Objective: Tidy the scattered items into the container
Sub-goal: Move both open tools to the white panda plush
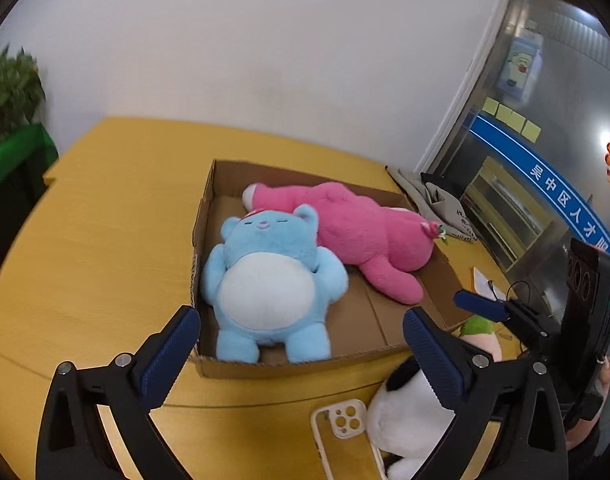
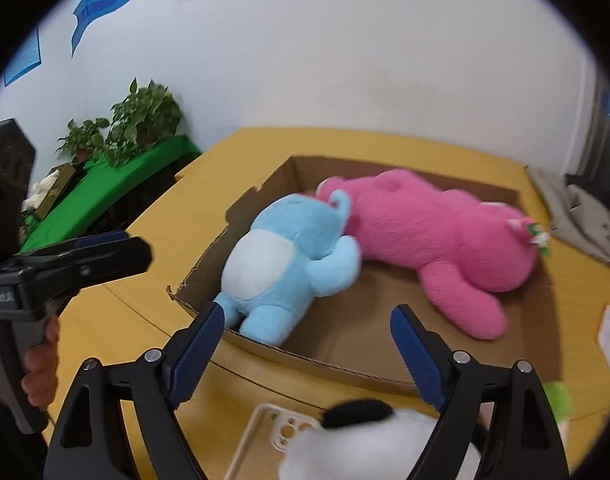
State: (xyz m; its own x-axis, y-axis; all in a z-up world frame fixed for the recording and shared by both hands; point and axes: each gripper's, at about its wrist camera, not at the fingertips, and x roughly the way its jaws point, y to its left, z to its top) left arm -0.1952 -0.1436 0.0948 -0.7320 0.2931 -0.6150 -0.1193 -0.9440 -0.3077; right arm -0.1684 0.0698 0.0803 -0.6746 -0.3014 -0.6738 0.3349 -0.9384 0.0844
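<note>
A shallow cardboard box (image 1: 293, 364) (image 2: 337, 372) sits on the yellow table. Inside it lie a blue plush bear (image 1: 269, 284) (image 2: 289, 256) on its back and a pink plush (image 1: 365, 236) (image 2: 441, 232). A white-and-black plush (image 1: 409, 420) (image 2: 369, 444) lies outside the box at its near right, beside a cream phone case (image 1: 337, 432) (image 2: 265, 436) and a green-and-peach plush (image 1: 481, 332) (image 2: 557, 396). My left gripper (image 1: 301, 344) is open and empty over the box's near wall. My right gripper (image 2: 307, 344) is open and empty just above the white plush.
The yellow table (image 1: 105, 240) (image 2: 153, 320) extends left of the box. A grey cloth bag (image 1: 441, 204) (image 2: 577, 216) and papers (image 1: 485, 280) lie at the right. Potted plants on a green-covered stand (image 2: 121, 184) are at the left. A white wall is behind.
</note>
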